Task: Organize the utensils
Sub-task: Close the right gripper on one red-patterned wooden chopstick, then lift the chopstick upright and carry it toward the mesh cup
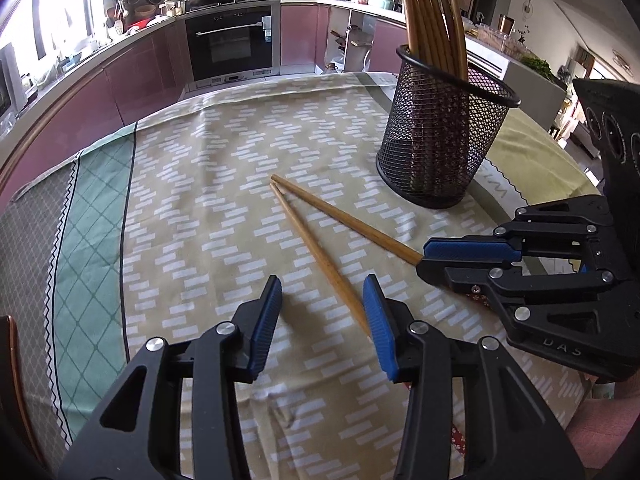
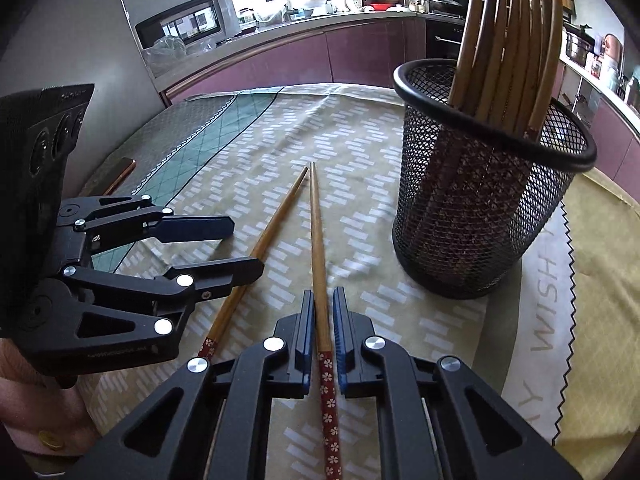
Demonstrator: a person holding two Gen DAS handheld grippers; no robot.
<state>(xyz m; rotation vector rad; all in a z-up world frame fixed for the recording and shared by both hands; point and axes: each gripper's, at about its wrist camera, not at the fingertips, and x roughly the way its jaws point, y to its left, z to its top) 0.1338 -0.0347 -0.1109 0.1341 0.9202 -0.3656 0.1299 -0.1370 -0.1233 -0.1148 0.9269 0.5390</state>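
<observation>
Two wooden chopsticks with red flowered handles lie on the tablecloth in a narrow V. My right gripper (image 2: 321, 305) is nearly shut around one chopstick (image 2: 317, 240), its pads close on both sides of the shaft; it also shows in the left wrist view (image 1: 424, 258). My left gripper (image 1: 322, 292) is open and low over the thick end of the other chopstick (image 1: 316, 250), which lies next to its right pad; it shows in the right wrist view (image 2: 240, 246) too. A black mesh holder (image 2: 480, 216) with several chopsticks stands upright to the right.
The table has a beige patterned cloth (image 1: 200, 200) with a green and grey border on the left. A yellow mat (image 2: 600, 320) lies under and right of the holder. A phone-like object (image 2: 120, 176) lies at the far left. Kitchen counters and an oven stand behind.
</observation>
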